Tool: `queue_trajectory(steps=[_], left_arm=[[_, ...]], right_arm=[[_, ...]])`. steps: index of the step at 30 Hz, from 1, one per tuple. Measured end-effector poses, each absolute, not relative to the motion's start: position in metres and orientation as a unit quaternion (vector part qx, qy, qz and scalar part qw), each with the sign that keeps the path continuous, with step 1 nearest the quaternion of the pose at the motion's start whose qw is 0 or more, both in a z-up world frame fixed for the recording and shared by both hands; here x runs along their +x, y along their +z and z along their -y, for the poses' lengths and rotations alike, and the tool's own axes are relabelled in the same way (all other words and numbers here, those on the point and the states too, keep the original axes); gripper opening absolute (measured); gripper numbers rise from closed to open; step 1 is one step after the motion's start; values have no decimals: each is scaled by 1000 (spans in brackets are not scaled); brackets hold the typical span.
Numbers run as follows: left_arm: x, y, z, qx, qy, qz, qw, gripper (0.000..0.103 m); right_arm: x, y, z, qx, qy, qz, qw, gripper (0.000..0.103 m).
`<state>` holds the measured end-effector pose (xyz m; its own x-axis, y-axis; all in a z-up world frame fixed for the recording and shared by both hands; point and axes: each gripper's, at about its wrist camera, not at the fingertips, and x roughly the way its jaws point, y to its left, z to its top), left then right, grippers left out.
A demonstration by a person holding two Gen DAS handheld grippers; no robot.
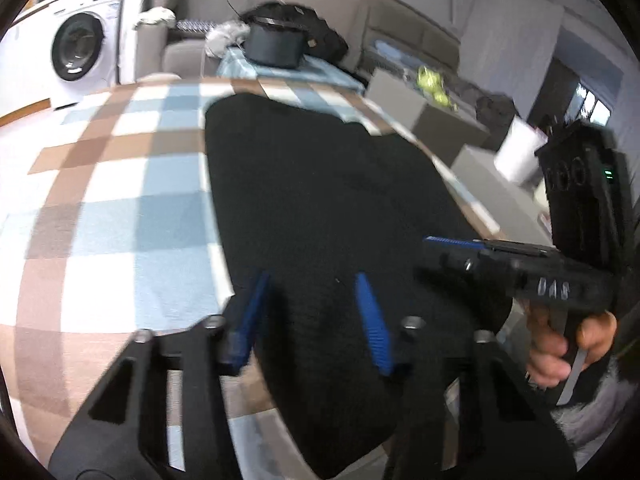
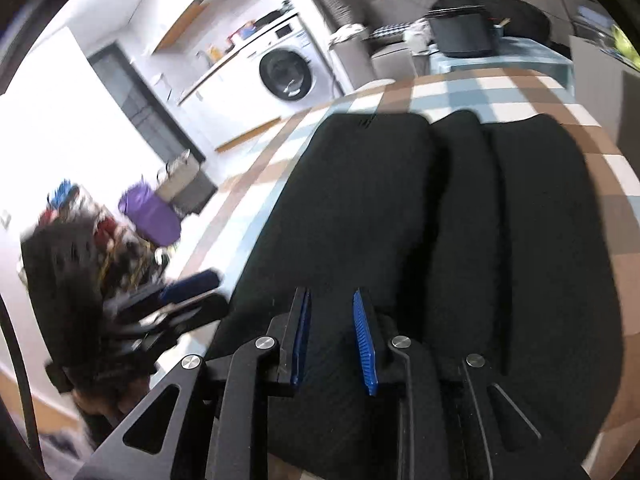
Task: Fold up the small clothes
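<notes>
Clearly, both pairs of blue fingers stood apart with nothing between them. The left gripper hovered with its fingers spread wide over the near part of the black garment, and I could not tell whether the tips touched the cloth. The right gripper had a narrower gap, yet it too held nothing; it hung low above the same dark cloth. In the left camera's view the right tool came in from the side, with the person's hand wrapped round its handle.

The garment lay spread on the checked tablecloth, lengthways away from the person. From the right side it showed long lobes with creases between them, so it seemed partly folded lengthwise, though the blur made that only a guess.

To do this step well, I would have said each gripper needed to close on the near hem, one toward each corner, taking every layer at once so the lower one did not lag behind. The lift should be level and the carry straight toward the far edge, keeping the cloth taut between the two grips so the crease stayed square.

Beyond the table stood a dark pot and a washing machine, well apart from the work.
</notes>
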<state>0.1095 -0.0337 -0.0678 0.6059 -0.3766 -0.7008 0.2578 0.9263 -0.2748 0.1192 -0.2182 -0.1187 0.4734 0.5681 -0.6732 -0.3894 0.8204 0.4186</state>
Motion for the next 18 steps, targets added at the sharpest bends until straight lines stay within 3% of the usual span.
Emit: queue_trajectory(steps=[8, 10, 11, 18], left_arm=[[94, -82, 33, -42, -159, -428, 889, 30], [85, -82, 28, -47, -155, -428, 889, 35], [82, -82, 27, -47, -152, -432, 888, 42], [63, -90, 24, -37, -160, -458, 874, 48]], right_arm=[[103, -140, 234, 69, 287, -446, 845, 22], [97, -140, 251, 76, 278, -450, 845, 26], [93, -139, 258, 70, 263, -452, 849, 35], [70, -141, 276, 51, 263, -452, 851, 38]])
